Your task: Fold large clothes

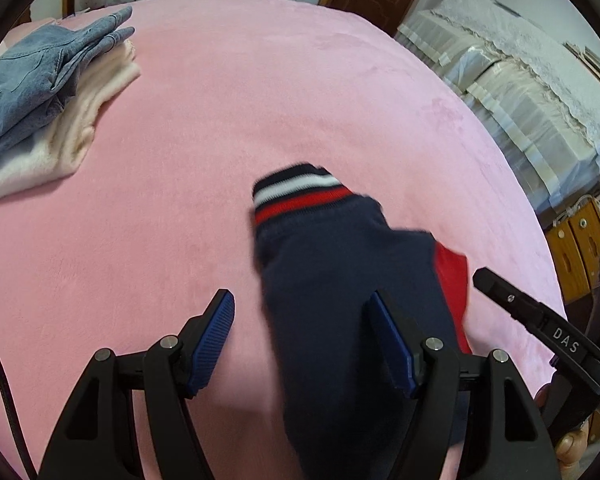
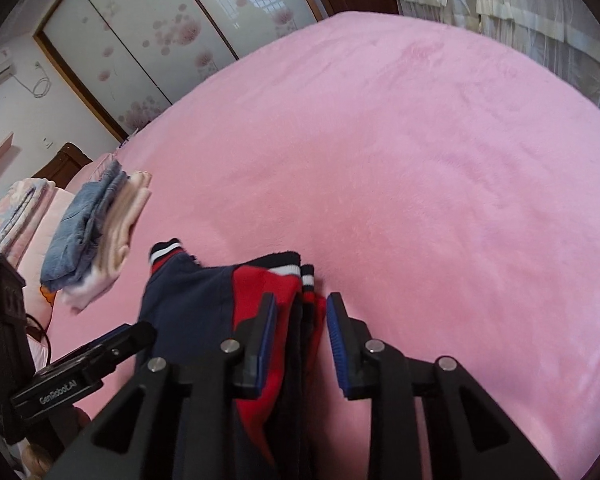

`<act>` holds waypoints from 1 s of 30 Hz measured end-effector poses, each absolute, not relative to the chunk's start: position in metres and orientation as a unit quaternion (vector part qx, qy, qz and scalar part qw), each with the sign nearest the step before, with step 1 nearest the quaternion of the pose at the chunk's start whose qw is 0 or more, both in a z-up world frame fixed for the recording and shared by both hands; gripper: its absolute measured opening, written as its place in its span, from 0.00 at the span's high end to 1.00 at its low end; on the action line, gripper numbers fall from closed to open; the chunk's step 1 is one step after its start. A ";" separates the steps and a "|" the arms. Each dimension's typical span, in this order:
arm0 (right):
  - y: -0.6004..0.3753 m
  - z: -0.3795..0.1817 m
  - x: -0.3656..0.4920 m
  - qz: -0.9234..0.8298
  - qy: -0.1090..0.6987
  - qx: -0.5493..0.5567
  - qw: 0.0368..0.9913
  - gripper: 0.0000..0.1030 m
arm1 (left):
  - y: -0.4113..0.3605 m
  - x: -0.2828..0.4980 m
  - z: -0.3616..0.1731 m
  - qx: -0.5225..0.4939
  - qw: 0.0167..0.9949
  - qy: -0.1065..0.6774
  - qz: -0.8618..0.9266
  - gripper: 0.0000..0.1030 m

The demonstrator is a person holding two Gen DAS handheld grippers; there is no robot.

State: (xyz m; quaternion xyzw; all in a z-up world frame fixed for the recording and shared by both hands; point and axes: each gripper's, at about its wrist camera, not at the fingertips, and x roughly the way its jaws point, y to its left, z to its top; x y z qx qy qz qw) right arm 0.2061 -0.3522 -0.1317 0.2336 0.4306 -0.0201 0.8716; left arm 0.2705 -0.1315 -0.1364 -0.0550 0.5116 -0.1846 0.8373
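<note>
Gaping wide over bed (image 1: 180,184), left gripper (image 1: 304,332), sweater (image 1: 332,264) between pads, ungripped. Right gripper (image 2: 300,320) narrow, fabric between, grip unclear.

sweater (image 1: 332,264) on bed (image 1: 260,100) | folded stack (image 1: 40,92) far left

Left tongs (image 1: 302,336) gape wide; right tongs (image 2: 301,340) stand partly parted.
</note>
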 end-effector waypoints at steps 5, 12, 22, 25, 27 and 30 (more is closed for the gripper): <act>-0.345 -0.109 0.177 -0.040 0.414 0.204 0.886 0.75 | -0.132 0.240 -0.119 -0.033 0.830 0.521 -0.199 0.30; -0.326 -0.080 0.130 -0.042 0.398 0.167 0.901 0.61 | -0.123 0.198 -0.095 -0.024 0.834 0.518 -0.187 0.29; -0.288 -0.046 0.094 -0.028 0.378 0.075 0.922 0.36 | -0.107 0.156 -0.059 -0.026 0.844 0.501 -0.187 0.29; -0.280 -0.035 0.091 -0.023 0.368 0.046 0.928 0.32 | -0.101 0.156 -0.054 -0.040 0.841 0.503 -0.197 0.29; -0.277 -0.027 0.091 -0.016 0.362 0.034 0.931 0.32 | -0.098 0.158 -0.053 -0.047 0.841 0.502 -0.196 0.29; -0.277 -0.020 0.093 -0.007 0.355 0.030 0.934 0.31 | -0.097 0.163 -0.055 -0.056 0.844 0.497 -0.193 0.29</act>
